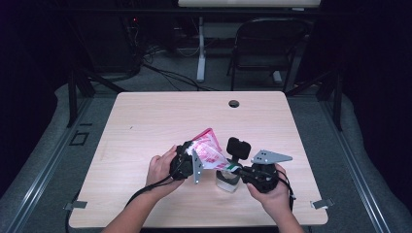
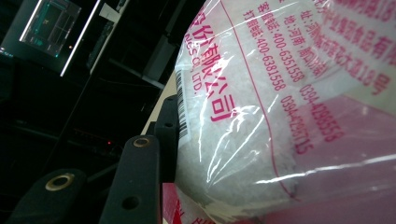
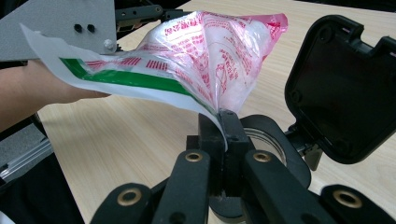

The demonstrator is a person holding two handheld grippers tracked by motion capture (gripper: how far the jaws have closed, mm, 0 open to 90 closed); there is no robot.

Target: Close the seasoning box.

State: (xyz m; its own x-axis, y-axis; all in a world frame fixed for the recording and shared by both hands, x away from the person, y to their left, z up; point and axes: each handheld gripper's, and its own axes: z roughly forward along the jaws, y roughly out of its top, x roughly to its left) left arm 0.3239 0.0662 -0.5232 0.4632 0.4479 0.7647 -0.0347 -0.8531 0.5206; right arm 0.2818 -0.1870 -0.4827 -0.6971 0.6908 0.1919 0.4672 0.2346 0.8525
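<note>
Right gripper (image 3: 223,122): jaws closed on lower edge of plastic bag (image 3: 205,56), pinched above open jar (image 3: 268,140) with its black lid (image 3: 341,88) flipped up. Left gripper (image 1: 187,162): grips bag's other side; jaw gap cannot be told. Bag held above table (image 1: 145,126).

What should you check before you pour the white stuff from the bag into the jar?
1. Jar lid flipped open: ok.
2. Right gripper pinching the bag's edge: ok.
3. Left gripper holding the bag: ok, jaws shut on it.
4. Bag's opening cut or torn: cannot tell.
5. Bag's mouth over the jar: cannot tell.
6. Jar upright on the table: ok.
</note>
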